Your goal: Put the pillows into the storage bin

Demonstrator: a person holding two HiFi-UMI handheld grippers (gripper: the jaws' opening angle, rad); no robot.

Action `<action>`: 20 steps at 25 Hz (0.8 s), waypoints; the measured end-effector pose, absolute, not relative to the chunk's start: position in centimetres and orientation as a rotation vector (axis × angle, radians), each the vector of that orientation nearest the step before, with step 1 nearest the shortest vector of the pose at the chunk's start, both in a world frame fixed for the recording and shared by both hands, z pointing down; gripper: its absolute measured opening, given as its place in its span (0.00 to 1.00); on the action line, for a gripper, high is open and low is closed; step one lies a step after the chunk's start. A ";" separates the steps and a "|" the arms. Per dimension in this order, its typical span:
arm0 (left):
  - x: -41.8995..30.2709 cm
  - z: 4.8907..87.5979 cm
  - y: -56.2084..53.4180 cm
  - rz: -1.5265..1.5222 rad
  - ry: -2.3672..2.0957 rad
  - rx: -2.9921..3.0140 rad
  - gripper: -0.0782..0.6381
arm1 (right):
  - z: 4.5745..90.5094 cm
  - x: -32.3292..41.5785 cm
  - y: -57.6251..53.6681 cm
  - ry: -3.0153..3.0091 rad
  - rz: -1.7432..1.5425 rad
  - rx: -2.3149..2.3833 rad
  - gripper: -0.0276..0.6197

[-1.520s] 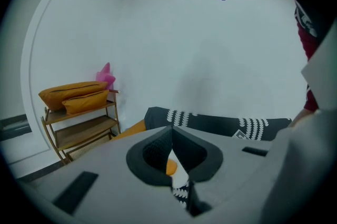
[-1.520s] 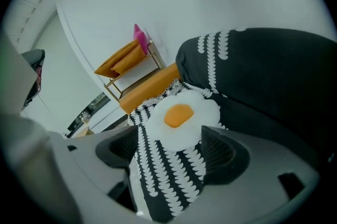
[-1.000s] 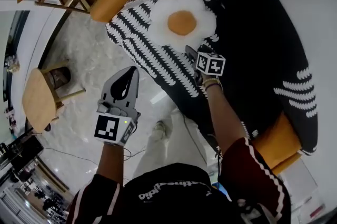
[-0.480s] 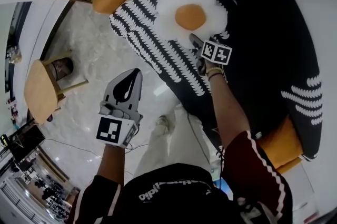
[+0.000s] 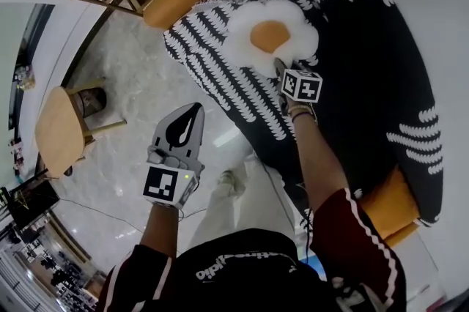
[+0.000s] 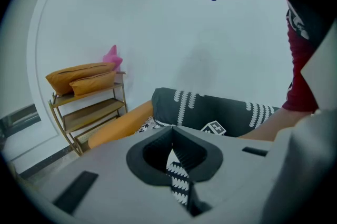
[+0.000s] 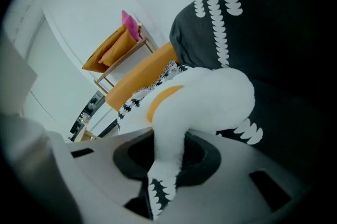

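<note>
Right arm reaches to the far side. The right hand-held gripper (image 5: pixel 278 69), angled downward, has just closed and is clamped on the near edge of the white fried-egg-shaped plush pillow (image 5: pixel 270 36), which lies on the black-and-white patterned sofa (image 5: pixel 366 61). The left hand-held gripper (image 5: pixel 189 113), jaws together and empty, hovers over the pale marble floor (image 5: pixel 132 76).

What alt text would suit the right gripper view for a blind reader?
The right gripper has just been closing its fingers, which now pinch the fluffy white edge of a fried-egg pillow on a black-and-white patterned sofa. Behind stands a wooden shelf holding orange cushions.

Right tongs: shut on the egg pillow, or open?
Shut on it: right tongs have just closed, pinching the egg pillow by its white edge.
</note>
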State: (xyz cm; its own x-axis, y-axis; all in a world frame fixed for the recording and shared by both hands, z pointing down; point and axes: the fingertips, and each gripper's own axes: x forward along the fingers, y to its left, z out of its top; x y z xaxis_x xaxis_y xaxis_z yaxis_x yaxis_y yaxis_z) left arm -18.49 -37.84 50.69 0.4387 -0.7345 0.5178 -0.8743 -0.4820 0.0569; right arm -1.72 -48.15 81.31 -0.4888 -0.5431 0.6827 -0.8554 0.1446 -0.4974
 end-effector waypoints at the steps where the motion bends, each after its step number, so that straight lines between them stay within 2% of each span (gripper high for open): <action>1: -18.6 50.0 -37.7 0.611 -1.382 2.386 0.12 | 80.4 -1.7 -48.2 -2.095 1.252 1.352 0.17; 12: -21.6 41.3 -36.0 0.446 -1.400 2.490 0.12 | 68.4 -1.2 -45.0 -2.108 1.086 1.434 0.15; 20: -23.2 34.0 -29.8 0.341 -1.364 2.615 0.12 | 58.5 -0.9 -38.1 -2.105 1.026 1.568 0.16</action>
